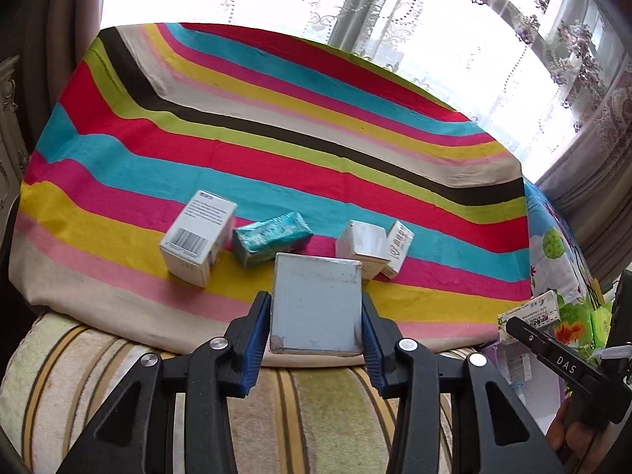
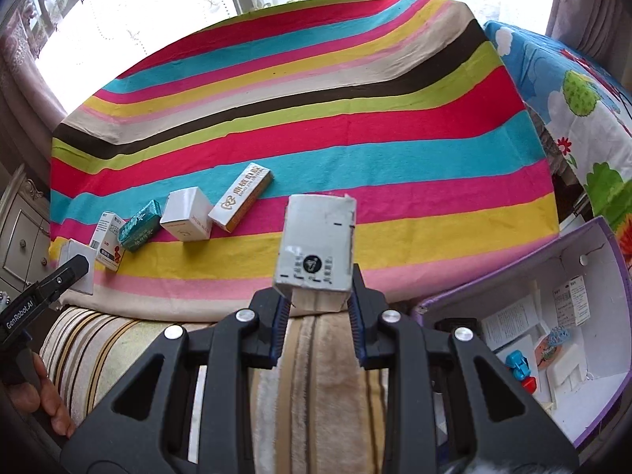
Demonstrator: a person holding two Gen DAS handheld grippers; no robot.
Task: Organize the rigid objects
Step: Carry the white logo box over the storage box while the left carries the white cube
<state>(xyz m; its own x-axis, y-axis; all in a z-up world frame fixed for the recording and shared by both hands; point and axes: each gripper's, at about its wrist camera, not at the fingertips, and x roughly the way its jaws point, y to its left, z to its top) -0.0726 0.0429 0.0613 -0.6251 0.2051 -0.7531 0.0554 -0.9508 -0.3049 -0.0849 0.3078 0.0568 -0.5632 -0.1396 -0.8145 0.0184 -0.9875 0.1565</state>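
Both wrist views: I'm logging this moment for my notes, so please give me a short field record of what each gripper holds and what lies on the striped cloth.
left gripper: shut on pale blue box
right gripper: shut on grey box
surface: striped cloth
row on cloth: barcode box, teal packet, white box, long white and orange box
beside cloth, right: purple-edged open box holding papers and small items
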